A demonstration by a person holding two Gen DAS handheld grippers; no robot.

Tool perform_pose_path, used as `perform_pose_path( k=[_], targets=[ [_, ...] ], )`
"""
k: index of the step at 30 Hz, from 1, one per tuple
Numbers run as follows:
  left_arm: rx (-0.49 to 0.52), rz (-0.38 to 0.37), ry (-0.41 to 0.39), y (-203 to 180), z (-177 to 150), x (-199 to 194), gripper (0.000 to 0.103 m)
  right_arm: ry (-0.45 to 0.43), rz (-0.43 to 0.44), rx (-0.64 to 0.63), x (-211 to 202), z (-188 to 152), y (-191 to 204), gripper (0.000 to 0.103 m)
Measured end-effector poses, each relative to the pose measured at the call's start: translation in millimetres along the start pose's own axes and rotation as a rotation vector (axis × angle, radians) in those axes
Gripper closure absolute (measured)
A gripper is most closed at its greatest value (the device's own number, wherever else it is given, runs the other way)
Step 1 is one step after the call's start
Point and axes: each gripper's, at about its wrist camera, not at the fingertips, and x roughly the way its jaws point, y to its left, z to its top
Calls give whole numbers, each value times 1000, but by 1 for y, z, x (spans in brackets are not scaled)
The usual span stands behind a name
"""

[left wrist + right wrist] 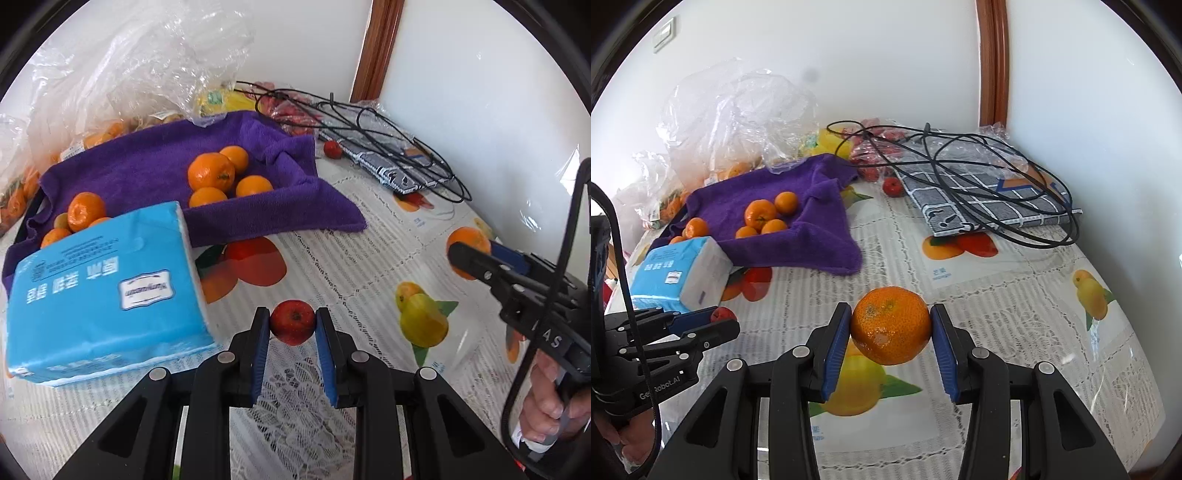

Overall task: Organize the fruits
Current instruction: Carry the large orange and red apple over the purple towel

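Observation:
My left gripper (292, 322) is shut on a small red fruit (292, 322), held just above the tablecloth; in the right wrist view the same gripper (718, 318) shows at the left with the red fruit (723, 314) in it. My right gripper (891, 326) is shut on a tangerine (891, 325); the left wrist view shows that gripper (471, 254) at the right with the tangerine (468, 239). A purple towel (155, 166) lines a tray at the back left and holds several tangerines (211, 172). Another small red fruit (332, 149) lies by the cables.
A blue tissue pack (107, 291) leans against the towel's front edge. Clear plastic bags (122, 66) with more fruit stand behind it. Black cables (979, 173) lie over a checked packet (993, 206) at the back right. White walls close the back and right.

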Motion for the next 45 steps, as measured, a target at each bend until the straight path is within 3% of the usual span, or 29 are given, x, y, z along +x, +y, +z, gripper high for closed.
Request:
perform_pose_path(
  k=[8, 18, 27, 34, 45],
  targets=[
    [-31, 25, -72, 21, -7, -42, 79, -19, 39, -36, -15, 3, 34, 59],
    [-126, 143, -132, 79, -26, -84, 79, -40, 99, -86, -22, 14, 83, 59],
    [-192, 205, -191, 125, -18, -111, 79, -83, 144, -118, -22, 43, 125, 59],
    [-205, 223, -225, 133, -2, -117, 79, -114, 164, -134, -24, 60, 143, 59],
    [-222, 221, -215, 122, -2, -122, 79, -135, 171, -130, -36, 61, 134, 59]
  ],
)
